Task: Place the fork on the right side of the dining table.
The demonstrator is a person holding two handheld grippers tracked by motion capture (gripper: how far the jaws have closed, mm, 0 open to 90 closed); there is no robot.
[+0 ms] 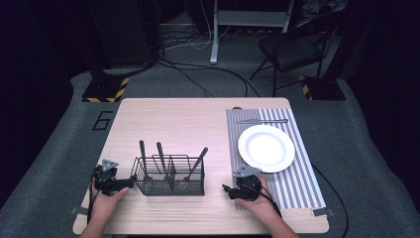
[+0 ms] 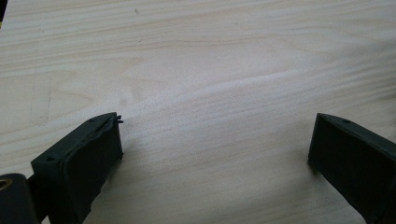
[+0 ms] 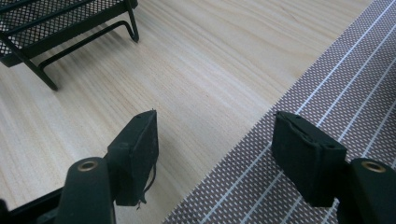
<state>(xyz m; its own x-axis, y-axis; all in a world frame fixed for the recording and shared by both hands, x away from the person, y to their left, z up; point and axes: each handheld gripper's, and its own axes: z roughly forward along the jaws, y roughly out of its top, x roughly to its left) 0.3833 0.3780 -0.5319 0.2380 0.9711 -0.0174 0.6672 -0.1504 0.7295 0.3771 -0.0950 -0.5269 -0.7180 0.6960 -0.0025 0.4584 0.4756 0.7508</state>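
With both the left hand-held gripper (image 1: pixel 130 182) and right hand-held gripper (image 1: pixel 225 188) wide and empty near the surface's front edge, we risk tipping the light wire caddy (image 1: pixel 169 175) between them if either knocks it while reaching for its utensils (image 1: pixel 199 161).

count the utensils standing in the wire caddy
3: two side by side in the left compartment, one leaning right in the right compartment. The mesh may hide shorter ones.

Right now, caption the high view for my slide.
Open grippers flank a wire caddy of cutlery beside a white plate.
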